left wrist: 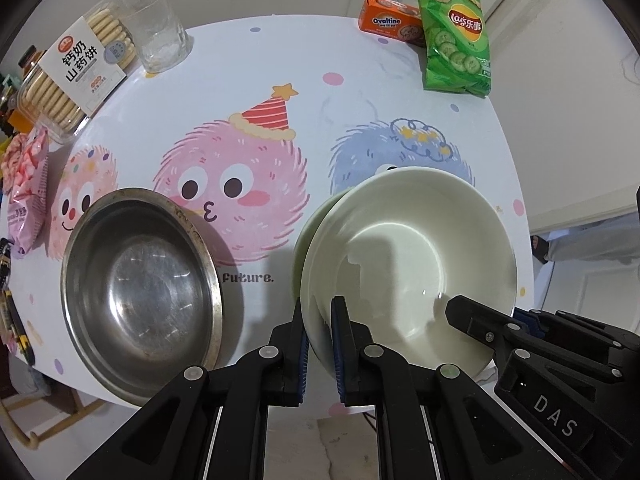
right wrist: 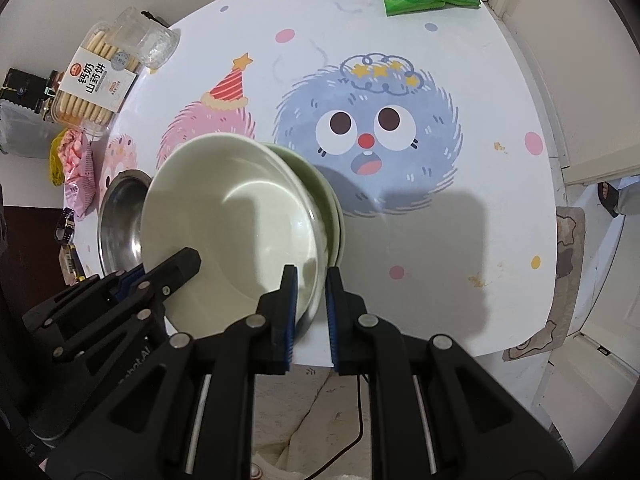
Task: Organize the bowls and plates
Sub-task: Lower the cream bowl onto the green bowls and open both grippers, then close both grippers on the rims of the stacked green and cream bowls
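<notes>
From my left hand-held gripper (left wrist: 319,340), its jaws pinch the near-left rim of the pale green bowl (left wrist: 408,256), one pad inside the wall and one outside, so the bowl hangs tilted with its mouth turned toward me. I hold it by the edge because that thin wall is all the narrow jaws can bite. Behind its far-left side peeks a second green rim (left wrist: 316,216), which I judge to be the stack it belongs on. Just left of this gripper the steel bowl (left wrist: 140,292) sits flat on the table (left wrist: 360,92), with the snack packets well beyond. From my right hand-held gripper (right wrist: 310,300), the jaws pinch the opposite rim of the same bowl (right wrist: 240,216); two grips keep it level. Here the nested plates (right wrist: 328,200) under its far-right edge show clearly as layered rims, while the steel bowl (right wrist: 120,220) is mostly hidden behind it.
</notes>
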`<action>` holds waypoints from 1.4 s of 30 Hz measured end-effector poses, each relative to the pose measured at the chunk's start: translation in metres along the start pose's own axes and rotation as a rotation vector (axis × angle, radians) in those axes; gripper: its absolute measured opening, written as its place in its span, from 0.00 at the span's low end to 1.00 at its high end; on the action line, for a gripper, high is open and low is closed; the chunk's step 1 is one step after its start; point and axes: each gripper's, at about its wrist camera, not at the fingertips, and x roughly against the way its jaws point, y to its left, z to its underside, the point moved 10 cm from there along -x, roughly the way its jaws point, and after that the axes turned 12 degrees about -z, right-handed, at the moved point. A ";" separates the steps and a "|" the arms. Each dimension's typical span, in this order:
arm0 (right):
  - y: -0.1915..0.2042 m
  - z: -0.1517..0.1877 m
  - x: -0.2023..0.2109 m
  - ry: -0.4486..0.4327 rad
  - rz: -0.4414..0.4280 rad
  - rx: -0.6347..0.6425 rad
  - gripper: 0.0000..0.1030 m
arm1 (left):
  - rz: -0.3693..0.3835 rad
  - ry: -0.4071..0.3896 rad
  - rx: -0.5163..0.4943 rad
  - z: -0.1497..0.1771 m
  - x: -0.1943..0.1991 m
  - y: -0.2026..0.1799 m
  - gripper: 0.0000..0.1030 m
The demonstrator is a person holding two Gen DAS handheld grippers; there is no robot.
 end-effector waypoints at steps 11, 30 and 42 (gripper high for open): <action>0.001 -0.002 -0.005 0.013 0.053 0.033 0.16 | -0.017 -0.010 -0.013 -0.001 -0.005 0.002 0.14; -0.002 0.001 -0.001 -0.001 0.002 -0.002 0.18 | -0.021 -0.017 0.009 0.001 -0.002 0.011 0.20; -0.004 -0.014 0.038 -0.110 -0.044 0.021 0.91 | 0.078 -0.066 0.054 0.002 0.022 0.010 0.85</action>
